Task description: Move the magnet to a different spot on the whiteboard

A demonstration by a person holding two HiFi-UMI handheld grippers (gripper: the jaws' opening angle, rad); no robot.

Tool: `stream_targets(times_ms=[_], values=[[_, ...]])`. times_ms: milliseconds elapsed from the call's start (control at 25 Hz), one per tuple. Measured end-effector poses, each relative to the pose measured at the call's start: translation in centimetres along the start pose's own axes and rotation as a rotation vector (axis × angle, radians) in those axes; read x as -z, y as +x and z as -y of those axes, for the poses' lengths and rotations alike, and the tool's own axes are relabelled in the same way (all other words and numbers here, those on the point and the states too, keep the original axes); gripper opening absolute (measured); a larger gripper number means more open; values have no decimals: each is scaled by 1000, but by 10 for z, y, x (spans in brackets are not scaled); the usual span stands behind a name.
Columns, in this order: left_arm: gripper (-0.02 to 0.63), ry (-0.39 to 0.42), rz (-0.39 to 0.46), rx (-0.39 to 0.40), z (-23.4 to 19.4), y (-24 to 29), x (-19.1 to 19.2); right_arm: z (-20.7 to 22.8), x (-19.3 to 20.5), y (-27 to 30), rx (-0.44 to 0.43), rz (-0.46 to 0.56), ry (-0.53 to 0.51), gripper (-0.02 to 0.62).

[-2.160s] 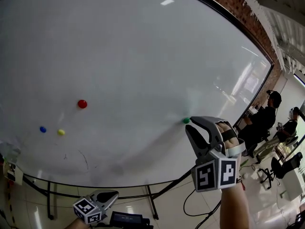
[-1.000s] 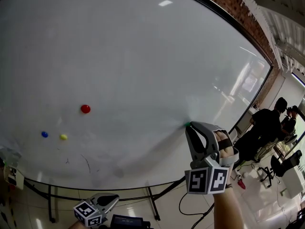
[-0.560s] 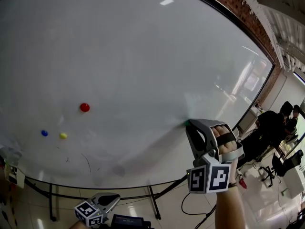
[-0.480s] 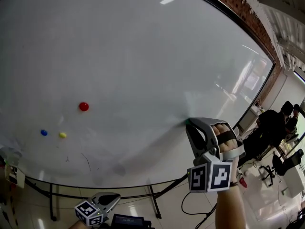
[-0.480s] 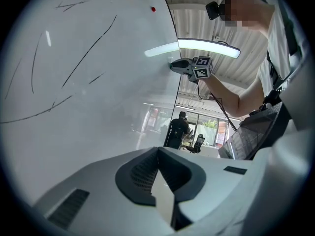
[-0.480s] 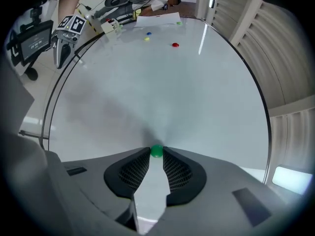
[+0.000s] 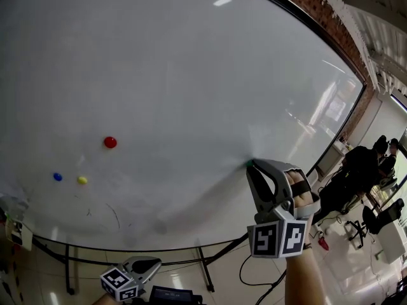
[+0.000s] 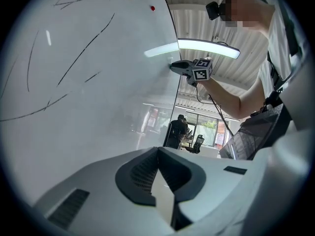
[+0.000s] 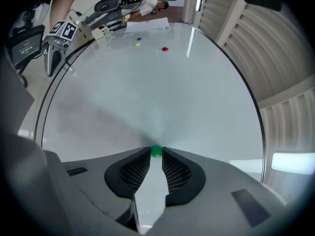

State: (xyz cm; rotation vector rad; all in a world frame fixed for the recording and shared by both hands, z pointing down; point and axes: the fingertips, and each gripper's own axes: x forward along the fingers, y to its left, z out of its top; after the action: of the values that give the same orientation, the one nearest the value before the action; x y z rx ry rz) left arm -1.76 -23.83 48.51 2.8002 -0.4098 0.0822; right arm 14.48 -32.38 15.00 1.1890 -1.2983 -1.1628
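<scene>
My right tongs [image 7: 252, 165] have just narrowed onto the green magnet [image 9: 156, 151] on the whiteboard [image 7: 191, 75]. I judge it ready to pull off. Left tongs [image 8: 158, 151] are closed, empty.

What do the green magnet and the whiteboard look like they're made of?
The green magnet: probably glossy moulded plastic, from its smooth, even colour. The whiteboard: glossy coated panel, perhaps steel beneath; light reflections show and the magnet clings.
</scene>
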Motion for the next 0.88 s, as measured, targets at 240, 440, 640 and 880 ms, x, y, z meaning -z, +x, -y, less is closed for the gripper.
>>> stream_targets(times_ms=[240, 440, 640, 880], values=[[33, 8, -1, -24, -2, -3, -9, 13, -1, -6, 139, 94, 124, 103], [34, 15, -4, -30, -1, -5, -13, 17, -2, -12, 200, 201, 297, 103], [34, 23, -7, -33, -4, -10, -14, 21, -8, -24, 243, 281, 443, 103], [34, 42, -11, -18, -3, -16, -15, 23, -12, -46, 246, 455, 741, 103]])
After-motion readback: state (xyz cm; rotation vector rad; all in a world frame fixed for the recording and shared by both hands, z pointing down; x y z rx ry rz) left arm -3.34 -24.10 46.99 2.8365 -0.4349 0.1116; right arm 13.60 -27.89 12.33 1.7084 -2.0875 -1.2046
